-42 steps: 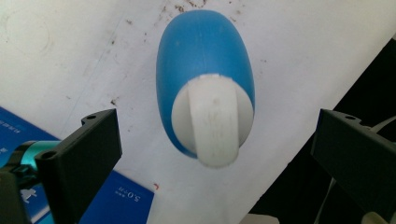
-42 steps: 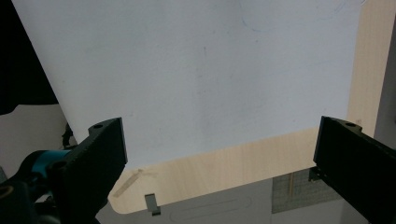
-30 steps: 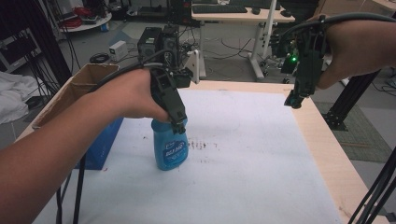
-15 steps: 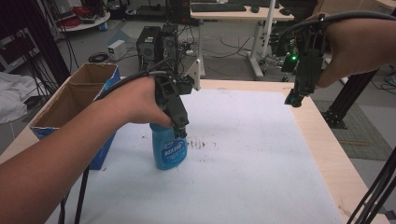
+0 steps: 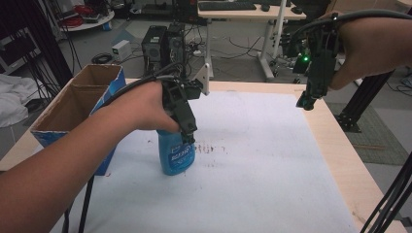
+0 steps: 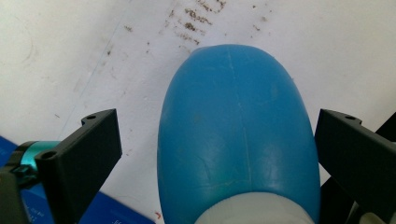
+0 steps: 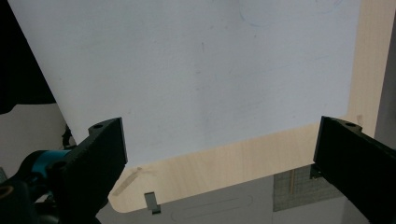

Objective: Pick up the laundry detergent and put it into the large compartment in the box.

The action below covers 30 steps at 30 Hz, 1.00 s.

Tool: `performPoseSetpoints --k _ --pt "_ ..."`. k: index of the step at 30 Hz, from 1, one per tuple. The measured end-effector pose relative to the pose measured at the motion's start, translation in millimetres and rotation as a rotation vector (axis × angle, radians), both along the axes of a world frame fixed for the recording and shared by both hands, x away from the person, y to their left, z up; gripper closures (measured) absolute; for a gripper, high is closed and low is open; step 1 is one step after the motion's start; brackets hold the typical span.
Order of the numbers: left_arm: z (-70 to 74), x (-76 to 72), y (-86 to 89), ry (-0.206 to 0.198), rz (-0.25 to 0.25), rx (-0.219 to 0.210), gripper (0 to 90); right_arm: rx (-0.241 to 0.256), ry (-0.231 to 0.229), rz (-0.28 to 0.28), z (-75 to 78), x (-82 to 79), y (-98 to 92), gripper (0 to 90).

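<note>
Blue plastic bottle (image 6: 233, 126) – rounded, white-necked, upright – stands between the left gripper's (image 5: 187, 138) spread jaws, ungrasped.

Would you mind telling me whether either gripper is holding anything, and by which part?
Nothing is held. The left gripper straddles the blue bottle, jaws open and apart from it; the right gripper is open.

An open cardboard box (image 5: 77, 104) blocks the table's left side beside the blue bottle (image 5: 176, 154); its right is free.

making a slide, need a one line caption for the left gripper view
Left gripper open, jaws standing apart on either side of an upright blue bottle on the stained white table cover.
</note>
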<state>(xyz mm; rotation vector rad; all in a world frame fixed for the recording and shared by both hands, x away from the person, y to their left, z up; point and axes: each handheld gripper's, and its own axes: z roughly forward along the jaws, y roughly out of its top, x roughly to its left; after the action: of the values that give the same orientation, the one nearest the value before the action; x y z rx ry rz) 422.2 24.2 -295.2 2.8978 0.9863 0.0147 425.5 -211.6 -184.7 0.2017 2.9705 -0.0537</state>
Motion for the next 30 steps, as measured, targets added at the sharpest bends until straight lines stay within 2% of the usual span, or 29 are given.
performPoseSetpoints --k 4,9,11,13,30 --pt "-0.4 -0.7 -1.1 -0.003 -0.008 0.017 2.6 -0.002 -0.003 0.003 0.1 0.0 0.2 1.6" --pt "-0.2 -1.8 -2.9 -0.018 -0.006 0.007 3.6 0.002 -0.006 -0.003 0.7 -1.2 0.1 1.6" --pt "0.7 -1.5 -2.9 -0.019 -0.006 0.011 3.7 0.002 -0.006 -0.003 0.5 -0.8 -0.1 1.6" --pt "1.0 -1.7 -2.9 -0.023 -0.006 0.011 8.6 0.002 -0.006 -0.004 0.0 -0.5 -0.4 1.6" --pt "-2.0 -2.5 -5.1 -0.028 -0.003 0.033 13.3 0.005 -0.004 -0.005 -2.0 0.7 1.3 1.6"
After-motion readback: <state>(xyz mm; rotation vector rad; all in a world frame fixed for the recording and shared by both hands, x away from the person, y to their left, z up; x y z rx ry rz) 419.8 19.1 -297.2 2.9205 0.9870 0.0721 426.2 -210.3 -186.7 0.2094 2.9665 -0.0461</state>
